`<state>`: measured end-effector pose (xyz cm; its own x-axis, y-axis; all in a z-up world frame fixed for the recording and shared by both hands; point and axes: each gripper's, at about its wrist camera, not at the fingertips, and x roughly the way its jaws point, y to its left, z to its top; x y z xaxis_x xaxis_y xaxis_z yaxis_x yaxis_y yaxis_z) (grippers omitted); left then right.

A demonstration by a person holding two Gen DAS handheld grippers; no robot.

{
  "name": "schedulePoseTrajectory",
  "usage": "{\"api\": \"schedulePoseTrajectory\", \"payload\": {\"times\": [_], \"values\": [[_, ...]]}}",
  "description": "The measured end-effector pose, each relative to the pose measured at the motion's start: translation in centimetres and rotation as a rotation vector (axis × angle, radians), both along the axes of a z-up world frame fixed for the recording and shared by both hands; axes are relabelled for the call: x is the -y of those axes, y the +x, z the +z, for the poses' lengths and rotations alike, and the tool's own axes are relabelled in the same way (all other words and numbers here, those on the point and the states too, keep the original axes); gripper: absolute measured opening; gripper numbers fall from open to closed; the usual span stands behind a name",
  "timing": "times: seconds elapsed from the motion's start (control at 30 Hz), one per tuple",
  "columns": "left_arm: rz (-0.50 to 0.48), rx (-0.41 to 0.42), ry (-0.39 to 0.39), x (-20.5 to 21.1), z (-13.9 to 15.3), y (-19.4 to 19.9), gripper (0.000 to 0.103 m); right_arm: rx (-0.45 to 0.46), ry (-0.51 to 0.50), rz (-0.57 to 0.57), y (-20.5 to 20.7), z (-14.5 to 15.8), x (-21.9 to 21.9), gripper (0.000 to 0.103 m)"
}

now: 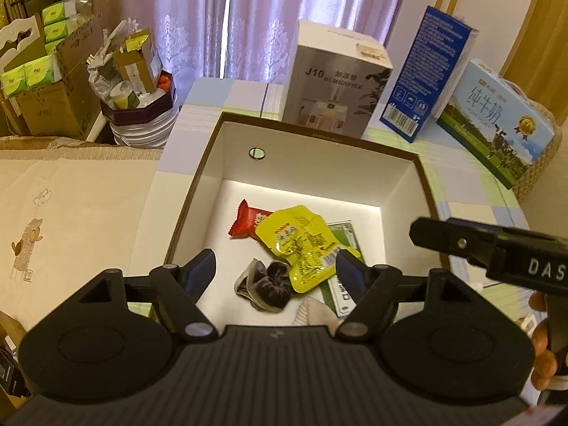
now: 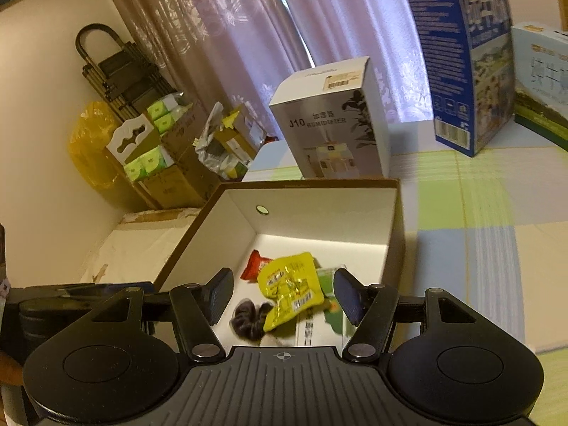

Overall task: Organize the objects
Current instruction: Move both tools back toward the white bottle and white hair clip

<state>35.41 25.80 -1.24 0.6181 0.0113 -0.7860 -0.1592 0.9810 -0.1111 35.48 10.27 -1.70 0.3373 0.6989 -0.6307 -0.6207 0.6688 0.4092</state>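
Left wrist view: left gripper [image 1: 275, 273] spread wide, holding nothing, over the open box [image 1: 422, 174]. Right gripper [image 2: 282, 296] likewise spread and empty. In the box: yellow packet [image 1: 301, 245] lying on the red packet [image 1: 250, 218], green card [image 1: 346, 238] beneath, dark scrunchie [image 1: 271, 284] just beside. Yellow packet looks light, crinkly, probably slippery film; pinch a flat sealed edge. Scrunchie soft, grab anywhere. Humidifier box [image 1: 337, 81] stands behind.

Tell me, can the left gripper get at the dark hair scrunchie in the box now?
Probably yes. The left gripper is open above the open box, and the scrunchie lies uncovered just beside the yellow packet.
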Motion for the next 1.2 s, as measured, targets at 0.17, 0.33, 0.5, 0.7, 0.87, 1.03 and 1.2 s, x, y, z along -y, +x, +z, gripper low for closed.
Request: {"api": "schedulePoseTrajectory", "payload": {"times": [0.17, 0.33, 0.5, 0.7, 0.87, 1.03, 1.2], "values": [[-0.018, 0.015, -0.002, 1.5, 0.8, -1.5, 0.074, -0.005, 0.009, -0.021, -1.6, 0.5, 2.3, 0.060], [-0.030, 0.016, -0.015, 2.9, 1.1, -3.6, 0.077, -0.012, 0.024, -0.041, -3.4, 1.0, 4.8, 0.060], [-0.037, 0.019, -0.021, 4.2, 1.5, -6.0, 0.080, -0.033, 0.027, -0.063, -5.1, 1.0, 7.4, 0.060], [-0.039, 0.016, -0.022, 5.9, 1.6, -9.0, 0.083, -0.052, 0.020, -0.068, -7.3, 0.8, 10.3, 0.060], [-0.050, 0.012, -0.036, 7.6, 1.5, -11.3, 0.083, -0.079, 0.021, -0.081, -8.5, 0.7, 13.0, 0.060], [-0.064, 0.002, -0.049, 9.5, 1.6, -12.8, 0.084, -0.092, 0.007, -0.091, -9.3, 0.7, 15.5, 0.060], [-0.094, -0.019, -0.058, 12.0, 1.2, -13.7, 0.084, -0.117, -0.016, -0.110, -9.7, 0.1, 18.2, 0.060]]}}
